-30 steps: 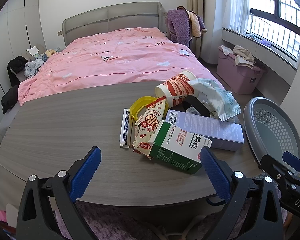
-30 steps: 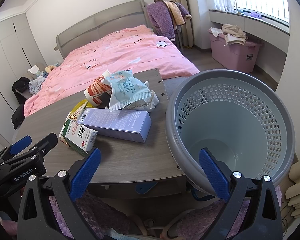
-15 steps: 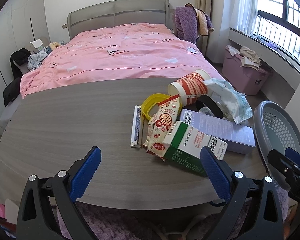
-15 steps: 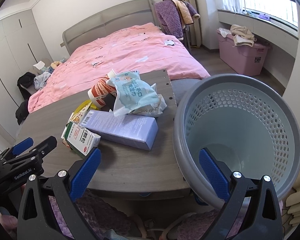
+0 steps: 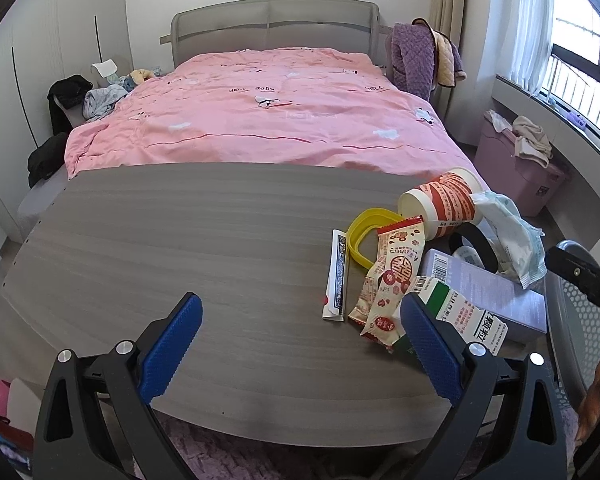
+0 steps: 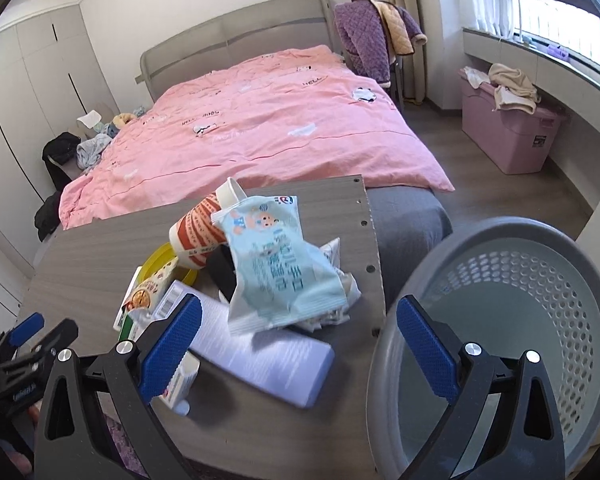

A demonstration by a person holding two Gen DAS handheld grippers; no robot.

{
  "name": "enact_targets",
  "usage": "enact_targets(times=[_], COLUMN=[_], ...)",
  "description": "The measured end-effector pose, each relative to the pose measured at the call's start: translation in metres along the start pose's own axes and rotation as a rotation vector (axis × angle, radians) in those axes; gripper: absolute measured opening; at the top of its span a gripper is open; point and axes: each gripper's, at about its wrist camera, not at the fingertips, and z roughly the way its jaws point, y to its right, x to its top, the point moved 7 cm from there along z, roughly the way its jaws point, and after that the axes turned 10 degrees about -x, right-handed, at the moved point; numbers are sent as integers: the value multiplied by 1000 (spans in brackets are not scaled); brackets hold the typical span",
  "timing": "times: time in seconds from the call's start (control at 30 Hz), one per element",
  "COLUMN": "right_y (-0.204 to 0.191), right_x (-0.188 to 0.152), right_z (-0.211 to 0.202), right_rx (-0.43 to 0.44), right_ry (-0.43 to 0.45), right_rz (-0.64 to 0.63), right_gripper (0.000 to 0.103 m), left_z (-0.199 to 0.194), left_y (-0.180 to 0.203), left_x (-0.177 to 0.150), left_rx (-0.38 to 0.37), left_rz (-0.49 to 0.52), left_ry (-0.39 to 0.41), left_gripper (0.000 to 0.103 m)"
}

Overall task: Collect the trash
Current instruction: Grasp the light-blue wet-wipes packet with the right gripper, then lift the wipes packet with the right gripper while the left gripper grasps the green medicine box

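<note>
Grey table (image 5: 180, 240), trash pile (image 6: 268, 280) on it; left tool (image 5: 300, 344), right tool (image 6: 298, 340) spread wide, grasping nothing.

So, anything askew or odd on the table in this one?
The paper cup lies tipped on its side at the back of the trash pile, with the blue wipes pack slumped across it. The basket is tilted beside the table and looks empty. Both grippers are open.

Pink duvet (image 5: 260, 120): "HELL BABY". Purple box (image 5: 488, 288): barcode. Other print illegible.
</note>
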Motion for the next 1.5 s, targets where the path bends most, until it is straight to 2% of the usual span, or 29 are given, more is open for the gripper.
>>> enact_targets(times=[0.1,0.4,0.5,0.7,0.73,1.07,1.33,1.5], right_y=[-5,-19,-23,-27,-28,-20,1,14], right_x=[7,17,19,20,21,19,5,-9], right_z=[12,38,43,38,37,15,-23,-44], right_rx=[-11,-11,-13,-11,-11,7,14,8], right_ry=[-17,-77,-95,-64,-56,-16,23,40], right_rz=[-25,-71,-90,-108,-110,-61,18,51], right_gripper=[94,79,64,60,56,56,56,56], left_z=[5,11,12,12,12,5,1,5], left_y=[2,8,10,17,18,28,52,70], left_x=[0,-1,-3,-6,-7,-12,-25,-34], left_rx=[9,-5,-21,-40,-43,-91,-208,-250], left_rz=[10,24,29,44,45,69,132,203], left_ry=[-11,-29,-38,-45,-46,-36,-43,-59], left_gripper=[95,95,95,95,95,95,95,95])
